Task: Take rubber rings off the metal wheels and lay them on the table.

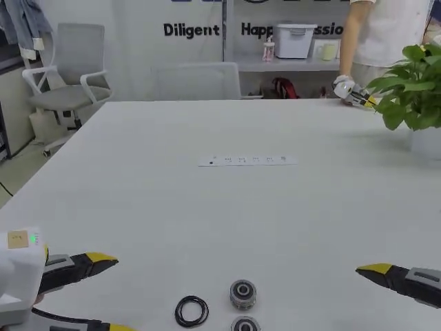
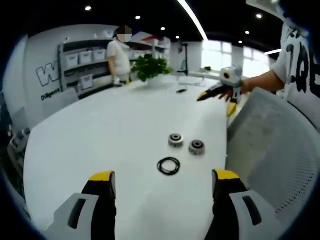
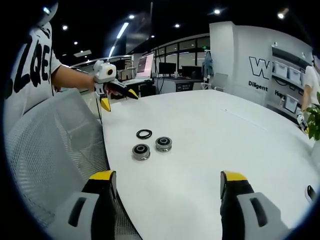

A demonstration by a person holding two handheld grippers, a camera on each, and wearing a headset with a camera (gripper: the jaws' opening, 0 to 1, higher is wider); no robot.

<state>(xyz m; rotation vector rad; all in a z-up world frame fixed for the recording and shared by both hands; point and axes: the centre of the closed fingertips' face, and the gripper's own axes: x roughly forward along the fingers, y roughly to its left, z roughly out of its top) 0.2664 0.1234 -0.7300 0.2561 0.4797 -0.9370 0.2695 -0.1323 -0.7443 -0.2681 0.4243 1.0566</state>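
The left gripper (image 1: 110, 294) is held over the near edge of the white desk (image 1: 227, 207), its yellow-tipped fingers spread wide and empty. A thin black rubber ring (image 1: 191, 310) is laid flat on the desk, just beside two round metal wheels (image 1: 242, 292). The right gripper (image 3: 168, 175) is held apart, its fingers wide and empty.
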